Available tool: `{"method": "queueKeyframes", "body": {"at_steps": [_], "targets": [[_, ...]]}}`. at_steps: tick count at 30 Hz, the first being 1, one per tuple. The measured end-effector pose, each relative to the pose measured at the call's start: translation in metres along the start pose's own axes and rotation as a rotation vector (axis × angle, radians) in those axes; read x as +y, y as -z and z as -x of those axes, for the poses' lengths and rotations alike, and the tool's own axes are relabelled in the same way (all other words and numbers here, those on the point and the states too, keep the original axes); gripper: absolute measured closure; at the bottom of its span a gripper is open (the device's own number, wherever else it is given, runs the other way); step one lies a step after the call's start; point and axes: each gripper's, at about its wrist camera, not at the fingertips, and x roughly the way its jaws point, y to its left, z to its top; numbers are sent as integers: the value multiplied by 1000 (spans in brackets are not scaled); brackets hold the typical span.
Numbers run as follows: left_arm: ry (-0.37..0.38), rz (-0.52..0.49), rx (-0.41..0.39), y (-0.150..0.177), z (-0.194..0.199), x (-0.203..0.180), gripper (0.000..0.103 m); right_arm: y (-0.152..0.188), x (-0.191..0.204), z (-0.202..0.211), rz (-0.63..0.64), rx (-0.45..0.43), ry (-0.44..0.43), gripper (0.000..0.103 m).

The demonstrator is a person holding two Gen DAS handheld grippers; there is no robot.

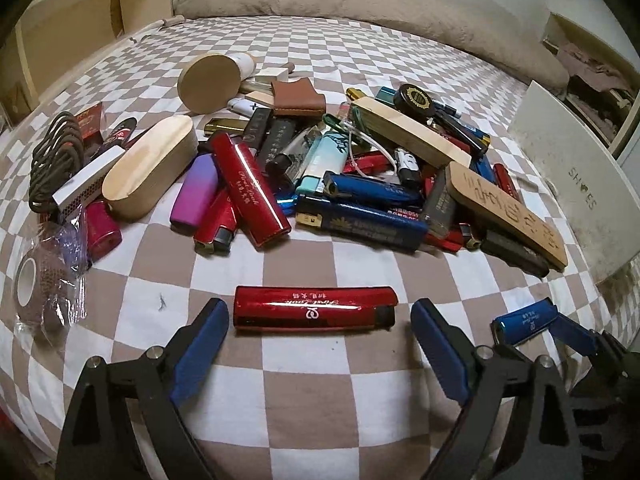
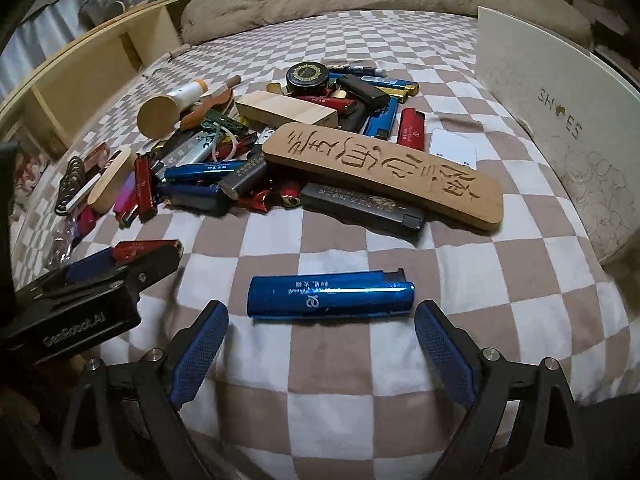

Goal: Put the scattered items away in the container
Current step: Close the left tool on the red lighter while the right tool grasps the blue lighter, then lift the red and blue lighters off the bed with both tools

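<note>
Both grippers are hovering with fingers spread wide — the left gripper [image 1: 318, 320] framing the red lighter [image 1: 315, 308], the right gripper [image 2: 320, 322] the blue lighter [image 2: 330, 294] — apparently lining up simultaneous grasps.

Red lighter [image 1: 315, 307], blue lighter [image 2: 331, 293] flat on bedspread

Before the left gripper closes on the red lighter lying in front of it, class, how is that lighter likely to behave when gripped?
The red lighter looks glossy, with a bright highlight along it, so it may slip between the left gripper pads. Its rigid, rounded body probably will not bend. Lying crosswise on the soft checkered bedsheet, it may sink or roll slightly when nudged.
</note>
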Motion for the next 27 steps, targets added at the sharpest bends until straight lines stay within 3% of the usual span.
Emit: {"method": "queueKeyframes", "body": {"at_steps": [3, 5, 11, 14, 23, 27], "targets": [[-7, -2, 1, 0, 0, -1, 10, -1, 3, -4, 2, -9, 22, 10], [-7, -2, 1, 0, 0, -1, 10, -1, 4, -4, 19, -20, 41, 20], [-29, -11, 0, 1, -2, -3, 9, 1, 4, -4, 64, -35, 47, 20], [-42, -17, 6, 2, -5, -7, 1, 2, 5, -4, 75, -38, 51, 20], [-52, -7, 6, 2, -4, -7, 3, 4, 4, -2, 71, -40, 38, 20], [-69, -8, 3, 2, -3, -8, 8, 5, 3, -2, 69, -39, 37, 20]]}}
